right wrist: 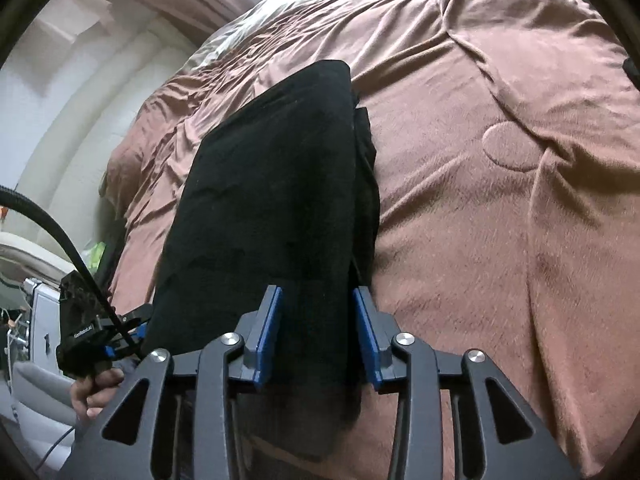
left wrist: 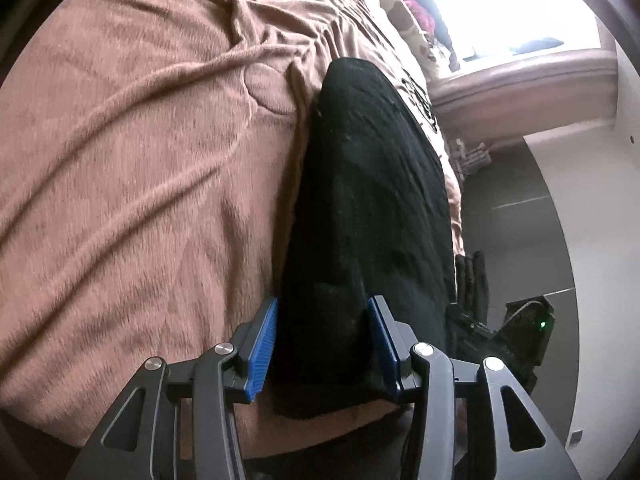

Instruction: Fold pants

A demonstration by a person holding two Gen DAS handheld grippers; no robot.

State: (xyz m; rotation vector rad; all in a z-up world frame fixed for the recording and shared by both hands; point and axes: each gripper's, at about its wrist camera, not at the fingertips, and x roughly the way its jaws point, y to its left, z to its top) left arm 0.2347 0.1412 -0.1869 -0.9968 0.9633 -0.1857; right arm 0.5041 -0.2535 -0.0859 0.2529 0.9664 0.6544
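Keep both ends low and let the cloth settle flat before pulling away: left gripper (left wrist: 322, 344) parted with the near edge of the black pants (left wrist: 372, 200) between its blue pads, apparently unpressed; right gripper (right wrist: 318, 336) likewise parted astride the cloth, released. Both tilted downward over the brown blanket (right wrist: 500, 220), pants stretched lengthwise away along it.

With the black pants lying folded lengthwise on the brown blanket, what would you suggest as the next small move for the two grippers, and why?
Probably draw both grippers back off the near end. The pants already lie as a long doubled strip on the blanket, and the left gripper and right gripper stand open around the cloth, apparently not pinching it. Clearing them would let them regrip for the crosswise fold.
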